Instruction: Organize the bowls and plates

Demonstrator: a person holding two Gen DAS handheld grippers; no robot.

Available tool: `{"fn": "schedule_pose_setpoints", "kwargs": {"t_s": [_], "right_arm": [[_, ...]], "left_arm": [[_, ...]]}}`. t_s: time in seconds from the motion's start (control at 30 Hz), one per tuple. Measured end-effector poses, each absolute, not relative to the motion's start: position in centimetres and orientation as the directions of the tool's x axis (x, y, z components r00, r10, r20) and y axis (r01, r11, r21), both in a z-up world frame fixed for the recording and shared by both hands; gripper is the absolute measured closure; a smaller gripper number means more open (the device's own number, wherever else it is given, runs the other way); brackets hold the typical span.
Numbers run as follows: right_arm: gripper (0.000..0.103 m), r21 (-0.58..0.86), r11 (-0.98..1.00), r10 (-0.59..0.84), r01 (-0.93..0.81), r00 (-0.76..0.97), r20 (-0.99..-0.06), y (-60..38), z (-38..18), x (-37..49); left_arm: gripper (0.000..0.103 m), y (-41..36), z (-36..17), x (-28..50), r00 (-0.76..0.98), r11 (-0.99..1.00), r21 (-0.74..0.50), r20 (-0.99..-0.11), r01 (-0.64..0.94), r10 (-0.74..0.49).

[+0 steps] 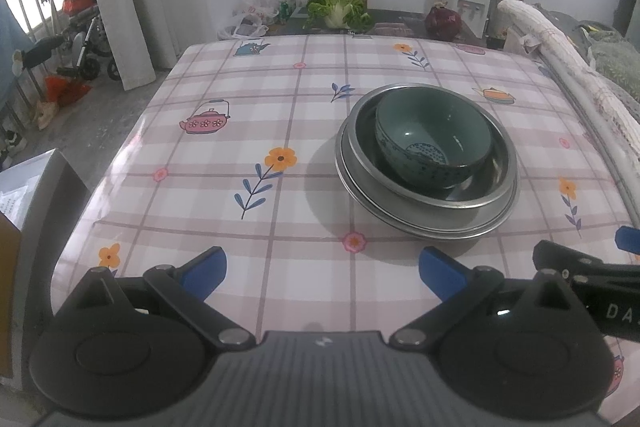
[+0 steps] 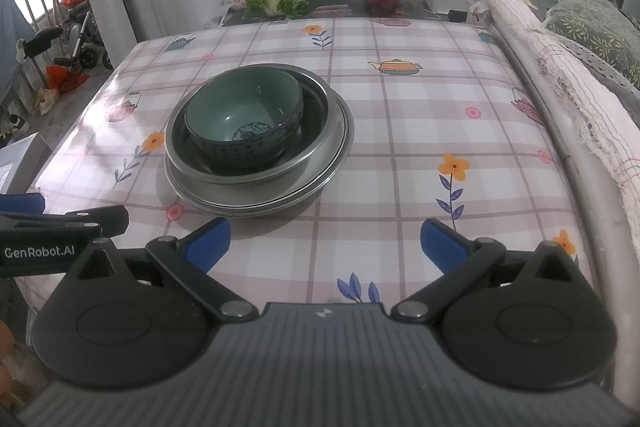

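On the checked tablecloth (image 1: 248, 99) the dishes are already nested: a green bowl (image 1: 434, 135) sits inside a steel bowl (image 1: 492, 183), which rests on steel plates (image 1: 400, 215); in the left wrist view the stack lies at about one o'clock, in the right wrist view at about eleven o'clock. The left gripper (image 1: 322, 269) hangs over the near edge of the table with its blue pads spread wide and nothing between them; the right gripper (image 2: 326, 241) is likewise splayed and empty, just beside its partner. The stacking looks all but finished, so what remains is probably a tidying nudge or a withdrawal. The green bowl sits off-centre in the steel one, toward the far rim; anyone straightening it would do well to pinch the rim lightly at its near side and slide rather than lift; steel on smooth cloth may skate, so the plates should be steadied with the other tong.
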State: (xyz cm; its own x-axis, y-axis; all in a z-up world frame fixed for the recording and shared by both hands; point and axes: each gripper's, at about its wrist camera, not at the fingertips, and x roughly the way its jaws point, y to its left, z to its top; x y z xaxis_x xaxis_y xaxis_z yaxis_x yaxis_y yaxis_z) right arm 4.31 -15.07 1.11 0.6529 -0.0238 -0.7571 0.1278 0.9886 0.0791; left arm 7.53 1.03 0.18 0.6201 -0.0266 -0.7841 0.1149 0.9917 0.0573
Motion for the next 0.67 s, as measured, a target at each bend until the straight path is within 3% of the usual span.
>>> {"fn": "schedule_pose_setpoints", "kwargs": {"t_s": [0.67], "right_arm": [[0.001, 0.080, 0.989, -0.023, 0.128, 0.652, -0.758, -15.06, 1.09, 4.33]], "left_arm": [[0.000, 0.88, 0.16, 7.46, 0.625, 0.992, 0.061, -0.780, 0.113, -0.023]]}}
